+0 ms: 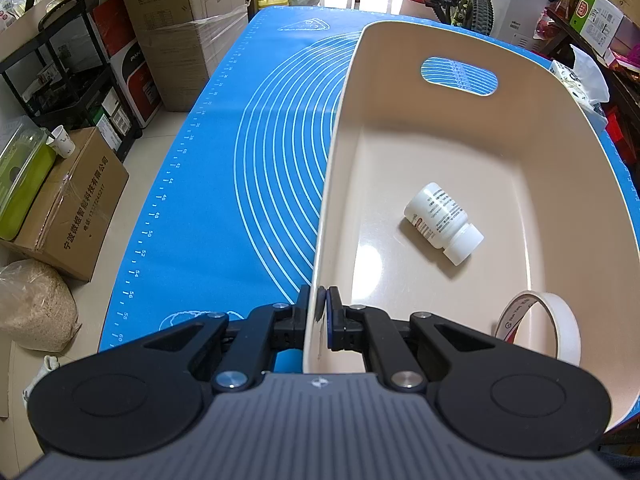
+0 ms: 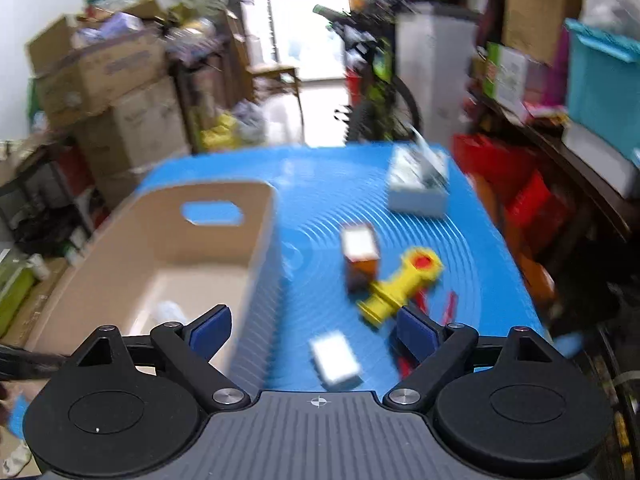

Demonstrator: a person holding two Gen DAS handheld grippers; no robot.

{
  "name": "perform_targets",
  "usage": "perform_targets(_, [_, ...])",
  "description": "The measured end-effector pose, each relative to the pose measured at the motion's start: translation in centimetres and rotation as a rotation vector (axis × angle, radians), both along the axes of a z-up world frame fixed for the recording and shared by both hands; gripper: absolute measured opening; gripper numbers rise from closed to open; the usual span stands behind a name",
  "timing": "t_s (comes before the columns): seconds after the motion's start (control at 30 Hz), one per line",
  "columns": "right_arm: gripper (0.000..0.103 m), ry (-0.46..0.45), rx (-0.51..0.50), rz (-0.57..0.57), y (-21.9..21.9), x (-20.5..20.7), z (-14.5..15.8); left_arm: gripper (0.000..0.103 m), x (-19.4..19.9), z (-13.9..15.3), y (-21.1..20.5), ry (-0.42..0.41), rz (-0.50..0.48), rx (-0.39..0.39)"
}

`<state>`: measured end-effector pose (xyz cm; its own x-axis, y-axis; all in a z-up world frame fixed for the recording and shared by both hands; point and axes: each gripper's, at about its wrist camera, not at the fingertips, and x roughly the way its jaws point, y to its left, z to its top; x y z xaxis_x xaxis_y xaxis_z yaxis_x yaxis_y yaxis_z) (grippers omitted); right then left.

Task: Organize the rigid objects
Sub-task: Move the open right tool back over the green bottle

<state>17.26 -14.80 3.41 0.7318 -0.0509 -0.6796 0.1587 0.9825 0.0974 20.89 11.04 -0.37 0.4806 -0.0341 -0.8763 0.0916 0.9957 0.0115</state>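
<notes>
On the blue mat, left tool clamps the bin rim; right tool gapes.

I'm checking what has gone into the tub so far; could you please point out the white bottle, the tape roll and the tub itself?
white bottle [image 1: 438, 218]: left wrist view, on its label.
tape roll [image 1: 562, 326]: left wrist view, on the outer band.
tub [image 1: 400, 80]: left wrist view, on the far wall.

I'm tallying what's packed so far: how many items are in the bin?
2: a white bottle lying mid-floor of the bin, a tape roll at its near corner. The near end is partly hidden.
</notes>
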Motion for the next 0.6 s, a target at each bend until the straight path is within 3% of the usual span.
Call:
perform_targets(0.27, [0.093,0.184,0.003,-0.078,-1.4,0.8,-5.2,0.008,-0.1,0.0,-0.3,-0.005,-0.004,0.007])
perform_targets(0.47, [0.094,0.272,-0.03,-0.08,-0.4,1.8,-8.5,0.008,-0.2,-0.1,-0.3,-0.006,-0.006,0.009])
perform_targets(0.6, [0.095,0.283,-0.031,-0.101,-0.4,1.9,-9.5,0.008,-0.2,-0.2,-0.3,-0.005,-0.009,0.009])
